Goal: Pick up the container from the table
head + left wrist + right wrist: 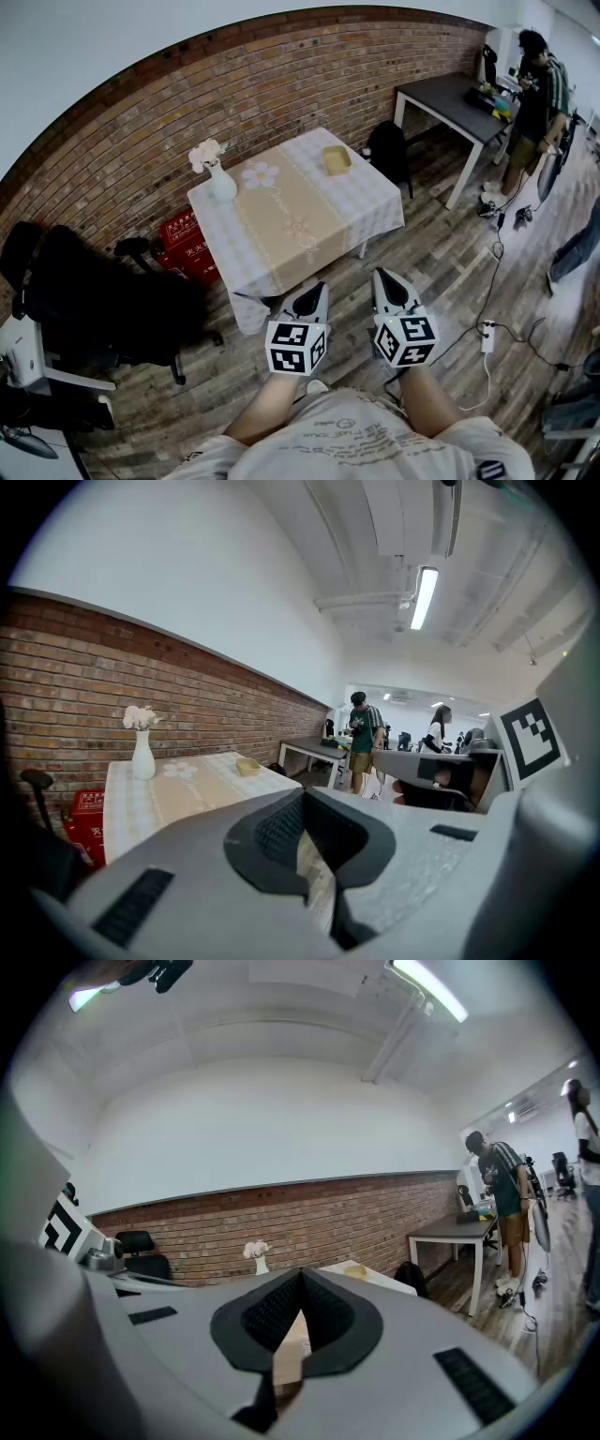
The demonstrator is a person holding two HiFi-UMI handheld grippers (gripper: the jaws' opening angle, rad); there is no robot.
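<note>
The container point(337, 159) is a small yellow open tray on the far right part of the table point(281, 253), which wears a checked cloth with a beige runner. It also shows small in the left gripper view as the container point(247, 766) and in the right gripper view as the container point(354, 1270). My left gripper point(312, 292) and right gripper point(386, 279) hang side by side over the wooden floor, short of the table's near edge and far from the container. Both are shut on nothing, seen as the left gripper point(314, 855) and the right gripper point(286, 1344).
A white vase with flowers point(221, 183) stands at the table's far left corner. A black office chair point(103, 300) and red crates point(187, 246) are at the left. At the right are a black backpack point(386, 150), a dark desk point(455, 98), a person point(539, 94) and floor cables point(487, 336).
</note>
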